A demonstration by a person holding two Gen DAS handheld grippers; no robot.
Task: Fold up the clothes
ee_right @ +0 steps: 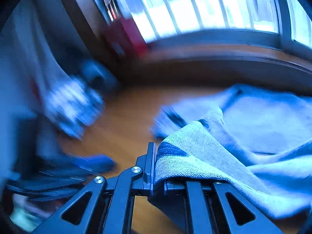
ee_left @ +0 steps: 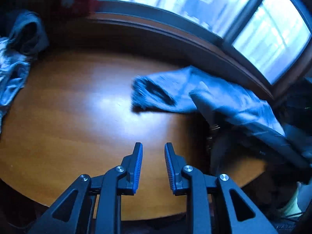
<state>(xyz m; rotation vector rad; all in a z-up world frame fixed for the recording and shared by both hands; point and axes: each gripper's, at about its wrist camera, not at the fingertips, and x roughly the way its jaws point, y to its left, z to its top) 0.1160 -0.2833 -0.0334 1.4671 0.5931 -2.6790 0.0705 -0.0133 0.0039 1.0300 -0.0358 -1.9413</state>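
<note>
1. My left gripper (ee_left: pixel 153 152) hangs over bare wood with its fingers (ee_left: pixel 137 163) spread apart and nothing between them.

2. My right gripper (ee_right: pixel 156 156) is clenched on a fold of the blue garment (ee_right: pixel 263 120). The cloth drapes over the right-hand finger and hides it, so I judge the grasp from the way the fabric comes out right against the one finger I can see.

3. The garment lies partly on the wooden surface (ee_left: pixel 81 107), toward the window (ee_left: pixel 195 0) side, with one end lifted by my right gripper. In the left view it trails off toward the right edge, its open cuff or hem pointing at the middle of the surface.

4. A second heap of denim-like clothes (ee_left: pixel 17 58) sits at the far left of the surface, well apart from the piece I hold.

5. Both views are smeared by motion, the right one badly, so I cannot tell which part of the garment I have: a hem, a sleeve or just a bunch.

6. Risks, as I judge them:
   - If I have only a bunched fold, the cloth may spread unevenly and the fold will come out crooked.
   - The trailing end near the edge could slide off under its own weight.
   - A thin pinch on loose knit may slip out under a quick pull.
   - Going in with the left gripper while the view is blurred, I could grab two layers at once.
</note>
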